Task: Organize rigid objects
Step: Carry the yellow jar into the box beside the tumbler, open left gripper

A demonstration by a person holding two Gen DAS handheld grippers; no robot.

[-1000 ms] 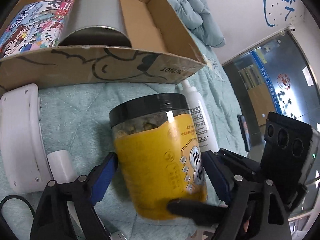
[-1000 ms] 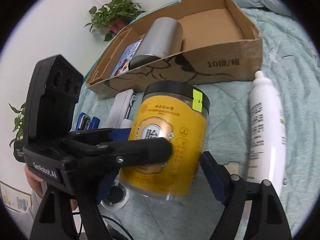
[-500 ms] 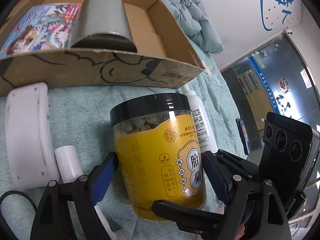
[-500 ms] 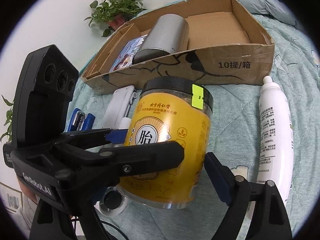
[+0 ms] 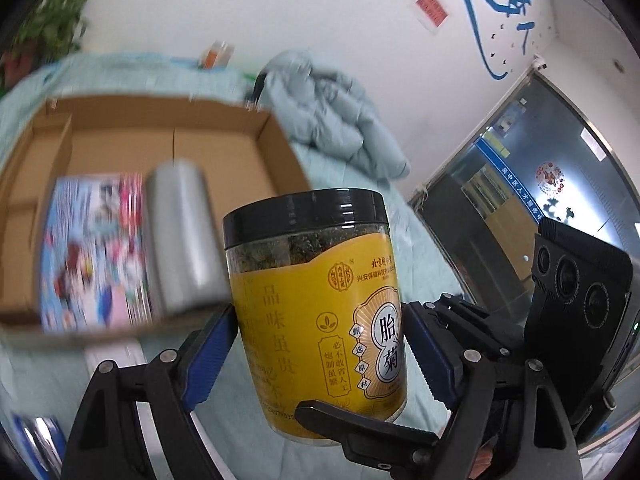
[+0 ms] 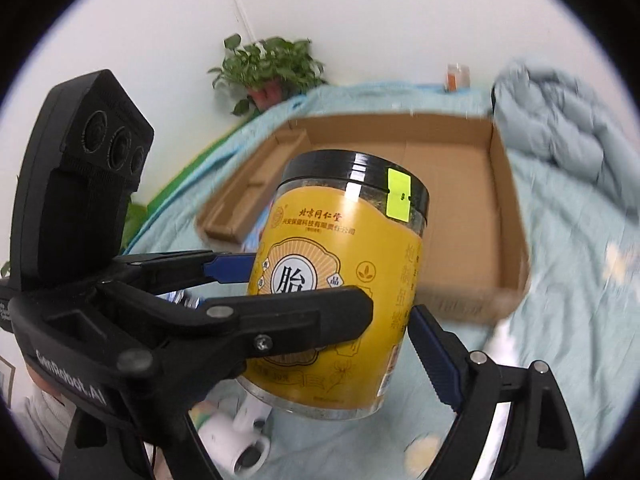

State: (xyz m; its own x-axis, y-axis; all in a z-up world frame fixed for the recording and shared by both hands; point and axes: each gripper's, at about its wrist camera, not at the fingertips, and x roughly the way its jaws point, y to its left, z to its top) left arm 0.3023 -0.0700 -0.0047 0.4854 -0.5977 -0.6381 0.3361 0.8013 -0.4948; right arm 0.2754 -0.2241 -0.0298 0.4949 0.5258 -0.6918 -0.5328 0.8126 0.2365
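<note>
A yellow-labelled jar point(image 5: 316, 320) with a black lid and dried flowers inside hangs upright above the teal bedspread. My left gripper point(image 5: 320, 344) is shut on it, blue pads point(image 5: 212, 344) pressing its two sides. My right gripper point(image 6: 320, 360) grips the same jar point(image 6: 340, 264) crosswise; its right pad point(image 6: 432, 348) touches the jar, and the left gripper's body hides its other finger. Beyond the jar lies an open cardboard box point(image 5: 224, 148), also in the right wrist view point(image 6: 472, 216). It holds a silver cylinder point(image 5: 180, 232) and a colourful book point(image 5: 92, 252).
A crumpled grey-blue jacket point(image 5: 340, 120) lies past the box's far right corner. A potted plant point(image 6: 268, 68) stands by the wall. A small white device point(image 6: 240, 440) lies on the bedspread point(image 6: 580, 300) under the jar. A glass door point(image 5: 520, 200) is at right.
Both grippers rose with the jar, lifting it off the bedspread. The box now shows from above, and the white bottle and white case have dropped out of view.
</note>
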